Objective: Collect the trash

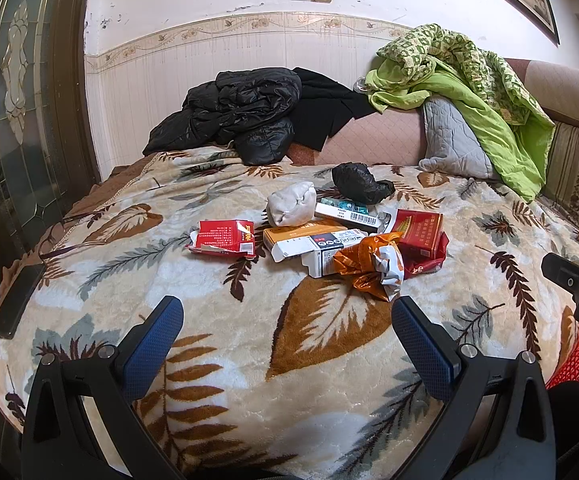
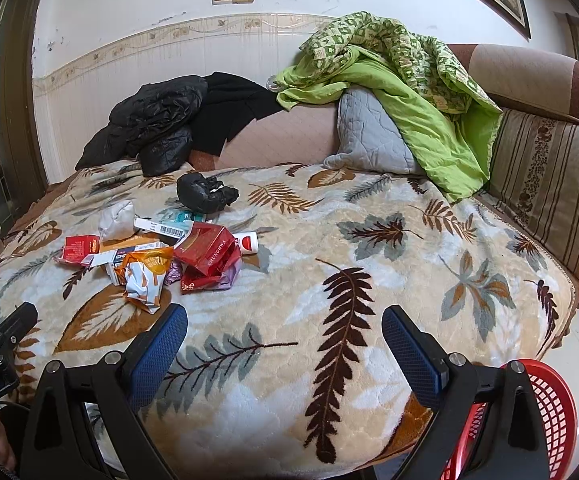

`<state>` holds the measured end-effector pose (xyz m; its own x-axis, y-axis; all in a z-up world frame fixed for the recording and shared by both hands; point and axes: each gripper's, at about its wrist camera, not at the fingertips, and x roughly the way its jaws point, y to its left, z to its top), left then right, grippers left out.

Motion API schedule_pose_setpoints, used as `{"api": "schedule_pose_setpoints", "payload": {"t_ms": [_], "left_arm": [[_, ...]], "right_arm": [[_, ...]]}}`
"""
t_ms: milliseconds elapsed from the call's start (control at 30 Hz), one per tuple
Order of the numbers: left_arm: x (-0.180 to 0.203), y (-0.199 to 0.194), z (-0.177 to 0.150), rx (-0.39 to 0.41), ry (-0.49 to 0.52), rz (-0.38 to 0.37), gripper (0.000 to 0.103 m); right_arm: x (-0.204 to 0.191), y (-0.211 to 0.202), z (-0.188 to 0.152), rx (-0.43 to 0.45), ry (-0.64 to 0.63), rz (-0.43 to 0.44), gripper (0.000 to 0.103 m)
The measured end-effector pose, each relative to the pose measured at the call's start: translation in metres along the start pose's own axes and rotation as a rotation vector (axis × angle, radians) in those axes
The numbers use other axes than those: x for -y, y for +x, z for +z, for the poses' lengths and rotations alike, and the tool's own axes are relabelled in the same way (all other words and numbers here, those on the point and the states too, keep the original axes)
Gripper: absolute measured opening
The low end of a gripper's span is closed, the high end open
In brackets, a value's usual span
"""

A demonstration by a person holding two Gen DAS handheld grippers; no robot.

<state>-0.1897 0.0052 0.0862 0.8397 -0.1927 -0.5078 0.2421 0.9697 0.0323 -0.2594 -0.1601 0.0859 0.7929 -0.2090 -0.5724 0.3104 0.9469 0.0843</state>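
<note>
Both grippers wait over the leaf-print blanket (image 1: 289,360).
We hold left gripper (image 1: 287,326) and right gripper (image 2: 285,332) level, fingers spread wide and empty, near the trash pile (image 1: 329,236).

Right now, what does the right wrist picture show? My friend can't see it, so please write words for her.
A pile of trash, mostly crumpled wrappers and red boxes, lies on a leaf-print blanket at the left. The right gripper hangs over the blanket with its jaws open and empty, and a red basket sits at the bottom right. Black clothes and a green quilt are heaped behind.
</note>
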Motion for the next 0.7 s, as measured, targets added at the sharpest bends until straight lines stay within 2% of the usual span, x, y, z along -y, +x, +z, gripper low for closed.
{"api": "schedule_pose_setpoints", "payload": {"t_ms": [267,367,533,600,700], "left_arm": [[0.000,0.000,0.000,-0.003,0.002,0.000,0.103],[-0.001,0.005,0.000,-0.029,0.001,-0.006,0.103],[0.001,0.032,0.009,-0.114,-0.077,-0.092,0.103],[0.010,0.048,0.016,-0.164,-0.096,-0.139,0.103],[0.030,0.074,0.026,-0.192,-0.092,-0.173,0.103]], "right_arm": [[0.000,0.000,0.000,-0.002,0.001,0.000,0.099],[0.000,0.002,-0.001,-0.009,0.007,0.006,0.099],[0.005,0.009,-0.001,-0.033,0.041,0.027,0.099],[0.006,0.010,-0.002,-0.040,0.048,0.034,0.099],[0.008,0.012,-0.001,-0.045,0.056,0.041,0.099]]}}
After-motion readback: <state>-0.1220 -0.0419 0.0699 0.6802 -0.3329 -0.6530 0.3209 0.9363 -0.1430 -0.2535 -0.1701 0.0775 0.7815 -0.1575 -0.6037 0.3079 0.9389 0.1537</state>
